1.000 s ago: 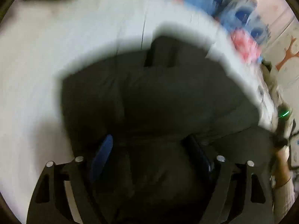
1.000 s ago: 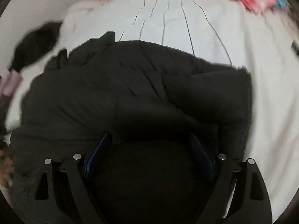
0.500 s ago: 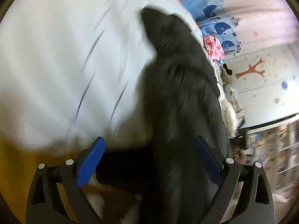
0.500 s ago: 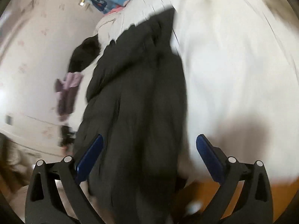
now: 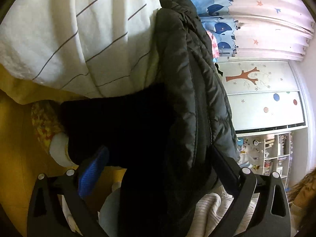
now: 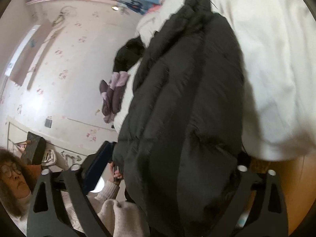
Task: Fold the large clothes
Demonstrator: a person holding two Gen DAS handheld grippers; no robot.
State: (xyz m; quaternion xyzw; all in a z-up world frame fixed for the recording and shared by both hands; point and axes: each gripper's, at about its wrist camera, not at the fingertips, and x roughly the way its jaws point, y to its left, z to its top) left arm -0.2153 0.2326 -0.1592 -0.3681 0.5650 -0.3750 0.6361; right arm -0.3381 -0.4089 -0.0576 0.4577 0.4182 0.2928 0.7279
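A large black puffer jacket (image 5: 189,90) is folded into a thick bundle and held up at the bed's edge. My left gripper (image 5: 156,162) has its jaws wide apart with the bundle filling the gap between them. The jacket (image 6: 187,108) also fills the right wrist view, where my right gripper (image 6: 171,158) has its jaws wide apart around the bundle's other side. Both grippers clasp the bulk from opposite sides. The right gripper's right finger is hidden behind the fabric.
A white striped duvet (image 5: 79,29) covers the bed, with yellow floor (image 5: 15,148) below its edge. A white quilt (image 6: 276,59) lies right of the jacket. Purple and black clothes (image 6: 112,92) hang off the bed's far side. The person's face (image 6: 11,177) is at lower left.
The jacket lay flat on the bed a second ago. Both grippers have lifted the folded bundle off the bed and tipped it on edge, swinging the views toward the walls.
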